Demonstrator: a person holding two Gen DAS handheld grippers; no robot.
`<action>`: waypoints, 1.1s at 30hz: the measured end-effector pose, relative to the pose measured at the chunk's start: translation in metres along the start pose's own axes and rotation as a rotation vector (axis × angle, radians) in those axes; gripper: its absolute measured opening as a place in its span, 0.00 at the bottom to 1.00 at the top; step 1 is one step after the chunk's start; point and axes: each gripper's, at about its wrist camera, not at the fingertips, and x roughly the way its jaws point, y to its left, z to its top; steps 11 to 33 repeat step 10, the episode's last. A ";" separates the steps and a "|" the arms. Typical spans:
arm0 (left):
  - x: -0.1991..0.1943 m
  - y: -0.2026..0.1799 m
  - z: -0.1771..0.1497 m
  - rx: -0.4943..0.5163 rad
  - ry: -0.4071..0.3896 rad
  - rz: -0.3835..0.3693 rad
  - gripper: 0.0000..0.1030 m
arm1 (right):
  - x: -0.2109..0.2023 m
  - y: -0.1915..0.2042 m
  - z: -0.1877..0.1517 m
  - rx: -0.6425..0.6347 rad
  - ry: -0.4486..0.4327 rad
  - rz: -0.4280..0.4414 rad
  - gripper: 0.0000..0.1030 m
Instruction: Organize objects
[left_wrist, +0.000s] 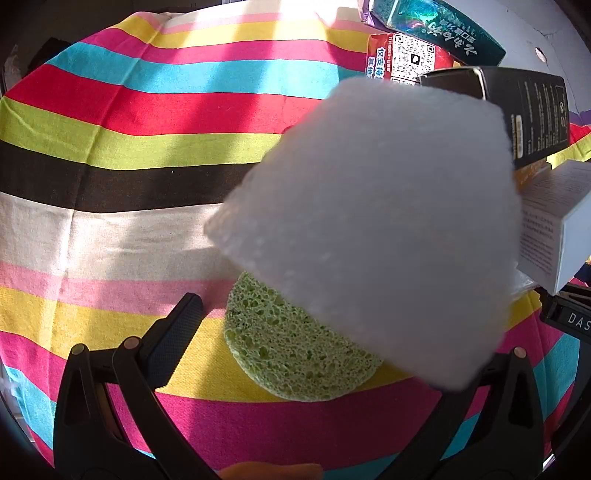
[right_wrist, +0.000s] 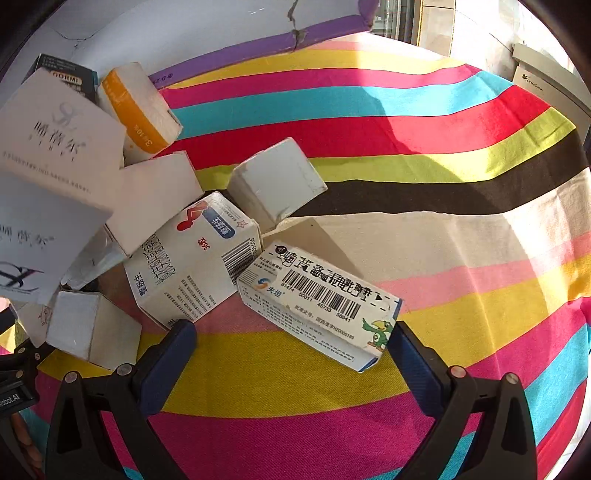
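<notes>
In the left wrist view a large white foam-like block (left_wrist: 376, 229) fills the right half, close to the camera and against the right finger, which it hides. The left finger (left_wrist: 173, 332) stands well apart from it, so my left gripper (left_wrist: 314, 332) looks open; whether it holds the block I cannot tell. A green round sponge (left_wrist: 291, 350) lies on the striped cloth (left_wrist: 129, 147) under the block. My right gripper (right_wrist: 291, 350) is open just above the cloth, with a white barcode box with a parrot (right_wrist: 317, 306) lying between its fingertips, untouched.
Several small boxes lie in a heap at the left of the right wrist view: a white medicine box (right_wrist: 192, 262), a plain white cube (right_wrist: 275, 181), an orange-banded box (right_wrist: 136, 107). A black box (left_wrist: 532, 114) and a teal box (left_wrist: 439, 26) lie at the left view's top right.
</notes>
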 end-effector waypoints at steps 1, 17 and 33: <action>0.000 0.000 0.000 0.000 0.000 0.000 1.00 | 0.001 0.000 0.000 0.000 0.000 0.000 1.00; -0.002 -0.001 -0.001 -0.001 0.000 -0.002 1.00 | 0.005 -0.001 0.002 0.000 0.000 0.000 1.00; -0.002 -0.001 -0.001 -0.001 0.000 -0.002 1.00 | 0.005 -0.001 0.002 0.000 0.000 0.000 1.00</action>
